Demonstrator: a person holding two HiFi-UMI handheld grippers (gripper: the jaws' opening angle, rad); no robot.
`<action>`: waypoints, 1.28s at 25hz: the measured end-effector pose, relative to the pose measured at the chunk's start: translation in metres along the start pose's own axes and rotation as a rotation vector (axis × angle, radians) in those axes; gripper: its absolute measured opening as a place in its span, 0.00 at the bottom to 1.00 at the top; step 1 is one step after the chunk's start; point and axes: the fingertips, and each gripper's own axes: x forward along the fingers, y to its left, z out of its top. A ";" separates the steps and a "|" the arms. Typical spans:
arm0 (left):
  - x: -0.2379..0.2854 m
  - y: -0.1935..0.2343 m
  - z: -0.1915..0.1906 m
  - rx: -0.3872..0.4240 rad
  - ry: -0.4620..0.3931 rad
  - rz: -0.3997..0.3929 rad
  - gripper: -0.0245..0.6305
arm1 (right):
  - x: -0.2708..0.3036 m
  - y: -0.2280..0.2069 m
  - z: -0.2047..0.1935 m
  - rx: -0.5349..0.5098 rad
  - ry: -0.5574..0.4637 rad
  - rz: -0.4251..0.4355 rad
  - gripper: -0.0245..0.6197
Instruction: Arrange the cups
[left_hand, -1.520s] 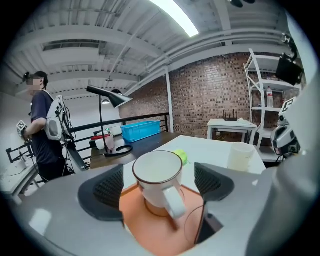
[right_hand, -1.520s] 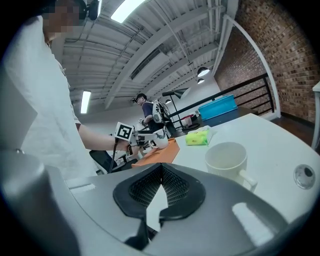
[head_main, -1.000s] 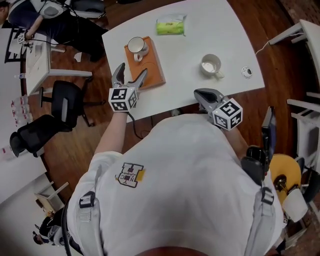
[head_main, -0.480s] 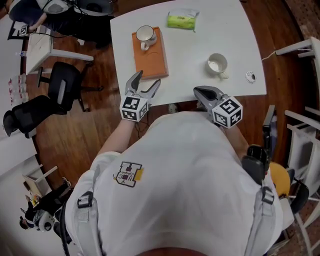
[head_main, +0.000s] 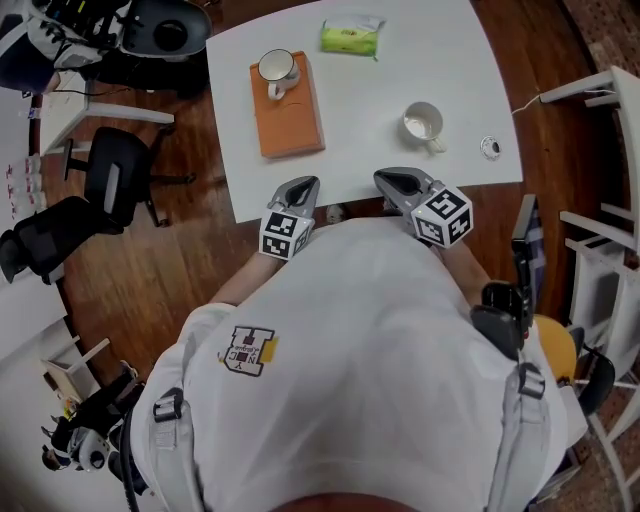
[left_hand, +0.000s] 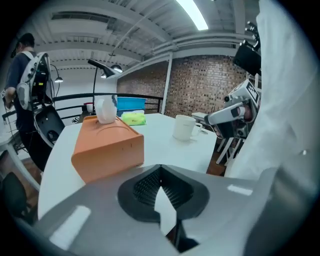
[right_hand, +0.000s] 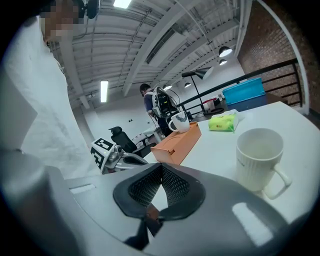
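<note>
Two white cups are seen on the white surface in the head view. The far cup is set upright on top of an orange box at the upper left of the surface, with its handle turned toward the bottom of the frame. The near cup is set upright on the bare surface further right, with its handle turned to the lower right. A green packet is laid near the top edge, and a small round object is seen just right of the near cup, apart from it. The left claw is held at the lower edge of the surface, below the box; its jaws have just been closing and are pressed together with nothing between them. The right claw is held at the same edge, below the near cup, its jaws likewise pressed together and empty. Neither cup is touched.
</note>
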 end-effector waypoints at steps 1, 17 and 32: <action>0.003 -0.002 -0.004 0.008 0.015 -0.010 0.04 | 0.000 -0.001 0.000 0.001 0.001 -0.003 0.04; 0.015 -0.007 -0.011 0.062 0.076 -0.060 0.04 | 0.003 -0.007 -0.004 0.010 0.001 -0.020 0.04; 0.021 -0.014 -0.004 0.063 0.076 -0.063 0.04 | -0.007 -0.016 -0.001 0.005 -0.007 -0.025 0.04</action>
